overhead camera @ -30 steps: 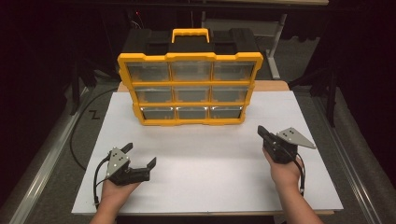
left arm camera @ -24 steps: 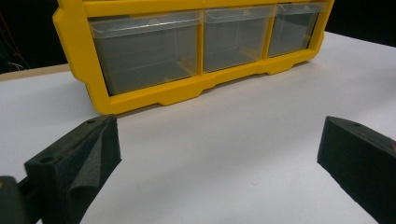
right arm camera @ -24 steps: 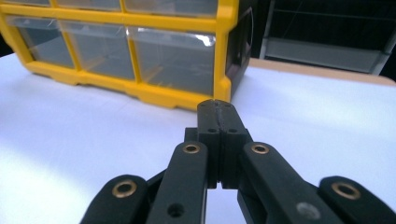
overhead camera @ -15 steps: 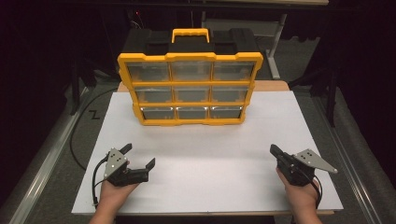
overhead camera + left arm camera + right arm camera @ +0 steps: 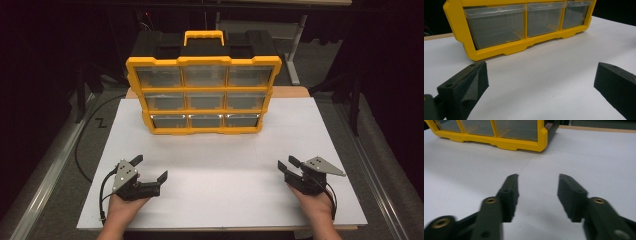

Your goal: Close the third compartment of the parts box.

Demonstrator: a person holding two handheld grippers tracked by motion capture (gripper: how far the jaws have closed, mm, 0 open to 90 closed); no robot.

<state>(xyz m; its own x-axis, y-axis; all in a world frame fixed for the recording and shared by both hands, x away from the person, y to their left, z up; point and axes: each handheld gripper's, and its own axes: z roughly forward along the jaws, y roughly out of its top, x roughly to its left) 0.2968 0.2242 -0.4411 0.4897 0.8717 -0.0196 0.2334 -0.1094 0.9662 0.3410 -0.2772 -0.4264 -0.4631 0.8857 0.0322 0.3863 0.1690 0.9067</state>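
A: Left black two-jaw gripper (image 5: 148,168): jaws spread wide, nothing between them, low over the white sheet covering the table (image 5: 220,175), near the front left corner. Same spot as half a second ago.

B: Right black two-jaw gripper (image 5: 288,165)?

A: Jaws parted, narrower gap than the left, also empty. It has come forward slightly since the last frame and sits near the front right edge, its grey three-cornered plate (image 5: 325,166) on top.

B: And the cabinet?

A: Yellow-framed plastic organiser with nine clear drawers (image 5: 203,95) stands upright at the far middle of the sheet, well apart from both grippers, unmoved. Drawers appear shut.
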